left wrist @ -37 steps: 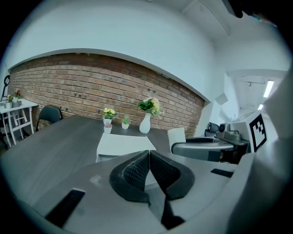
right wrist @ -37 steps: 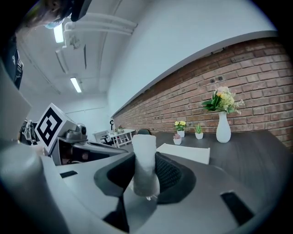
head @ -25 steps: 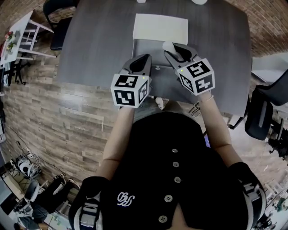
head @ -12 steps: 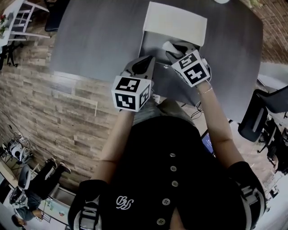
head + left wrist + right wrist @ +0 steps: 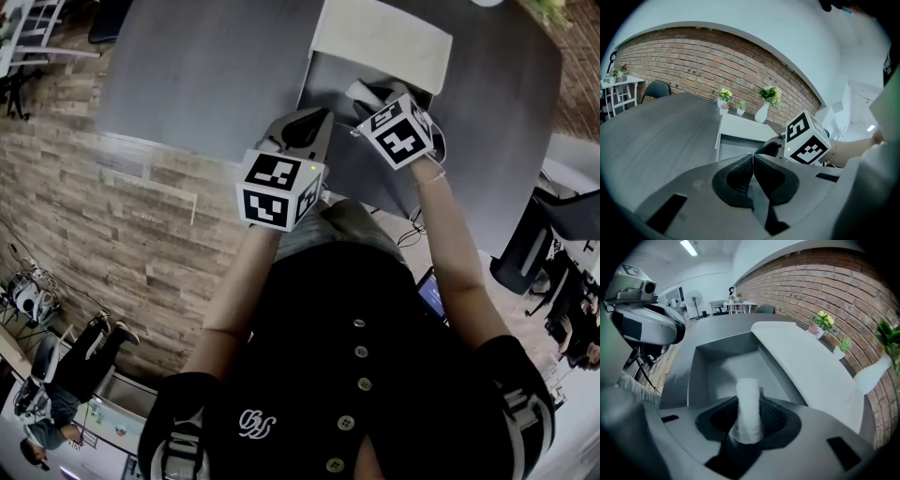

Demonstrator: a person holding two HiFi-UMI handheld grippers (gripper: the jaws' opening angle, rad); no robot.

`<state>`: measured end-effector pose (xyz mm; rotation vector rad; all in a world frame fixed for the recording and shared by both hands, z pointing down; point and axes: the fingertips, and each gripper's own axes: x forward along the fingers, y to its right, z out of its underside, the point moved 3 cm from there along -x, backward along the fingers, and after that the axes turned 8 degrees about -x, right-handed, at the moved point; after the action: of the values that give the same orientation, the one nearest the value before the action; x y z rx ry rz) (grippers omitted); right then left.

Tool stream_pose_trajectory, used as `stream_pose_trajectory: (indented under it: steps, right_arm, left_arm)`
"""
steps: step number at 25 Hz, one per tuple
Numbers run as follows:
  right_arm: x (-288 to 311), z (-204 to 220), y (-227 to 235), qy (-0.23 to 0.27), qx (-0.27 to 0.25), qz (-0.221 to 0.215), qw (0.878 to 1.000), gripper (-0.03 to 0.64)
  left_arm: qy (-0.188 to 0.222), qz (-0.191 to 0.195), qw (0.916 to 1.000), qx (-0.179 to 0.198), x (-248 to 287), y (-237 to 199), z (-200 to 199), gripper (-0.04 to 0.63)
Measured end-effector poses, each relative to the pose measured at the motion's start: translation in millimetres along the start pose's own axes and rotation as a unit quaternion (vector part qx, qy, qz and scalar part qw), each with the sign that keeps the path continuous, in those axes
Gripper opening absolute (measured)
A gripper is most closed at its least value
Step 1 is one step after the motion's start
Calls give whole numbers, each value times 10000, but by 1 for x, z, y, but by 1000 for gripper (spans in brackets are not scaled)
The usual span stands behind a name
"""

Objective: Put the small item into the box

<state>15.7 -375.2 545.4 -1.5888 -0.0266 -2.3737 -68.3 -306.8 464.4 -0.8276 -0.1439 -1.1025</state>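
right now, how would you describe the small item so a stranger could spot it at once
On the dark grey table sits an open grey box with a white lid. Above it, the right gripper pinches a small white roll, the only pale cylinder among grey parts.

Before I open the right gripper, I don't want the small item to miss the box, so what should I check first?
1. Small item gripped: ok, the right gripper is shut on it, a white roll.
2. Box open: ok, its white lid lies folded back.
3. Item over the opening: ok, the box's inside lies straight ahead of the jaws.
4. Left gripper out of the way: ok, it is shut, empty and off to the side of the box.
5. Box floor free: cannot tell, the near part is hidden behind the right gripper.
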Motion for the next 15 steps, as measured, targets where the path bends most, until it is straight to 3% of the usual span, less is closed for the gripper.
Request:
stream_pose_trajectory:
  steps: [9,15]
  right_arm:
    - [-8,-6,-8,292,24,146,9995,193]
    - [-54,-23,-11,1148,350,487,9916,195]
  left_arm:
    - [14,-7,9998,179,-3,-1,2,14]
    - [143,-29,9986,514,-13,4,-8,14]
